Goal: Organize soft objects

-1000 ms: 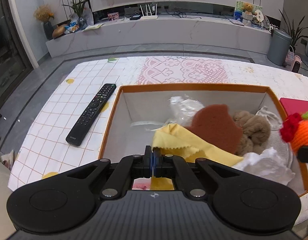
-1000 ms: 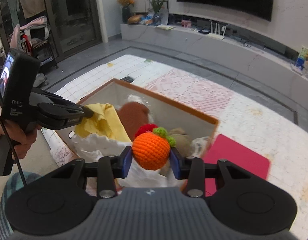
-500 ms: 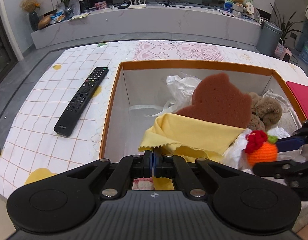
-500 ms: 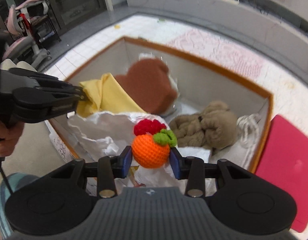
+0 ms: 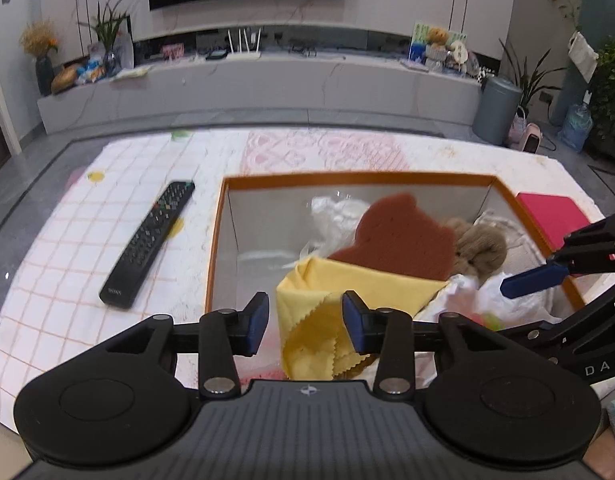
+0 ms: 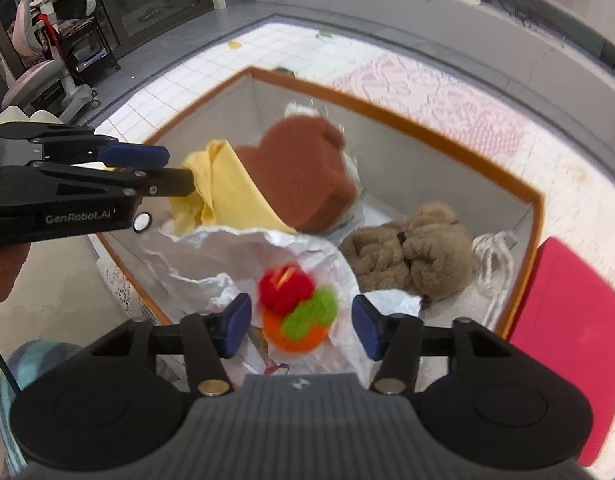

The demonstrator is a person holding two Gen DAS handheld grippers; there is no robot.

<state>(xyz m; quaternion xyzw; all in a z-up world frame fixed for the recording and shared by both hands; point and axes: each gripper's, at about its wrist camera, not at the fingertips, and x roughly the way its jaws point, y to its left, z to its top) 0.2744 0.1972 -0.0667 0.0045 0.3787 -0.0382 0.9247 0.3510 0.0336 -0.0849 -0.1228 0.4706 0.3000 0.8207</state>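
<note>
Opening just now, your left gripper (image 5: 305, 322) jaws flank the yellow cloth (image 5: 347, 292) unpressed; your right gripper (image 6: 301, 326) jaws, likewise parting, free the crocheted orange (image 6: 297, 316) onto white paper (image 6: 211, 256) inside the box (image 6: 447, 140).

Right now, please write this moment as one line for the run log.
left gripper: jaws just opened, yellow cloth released | right gripper: jaws just opened, orange crocheted fruit dropping | orange-rimmed box
</note>
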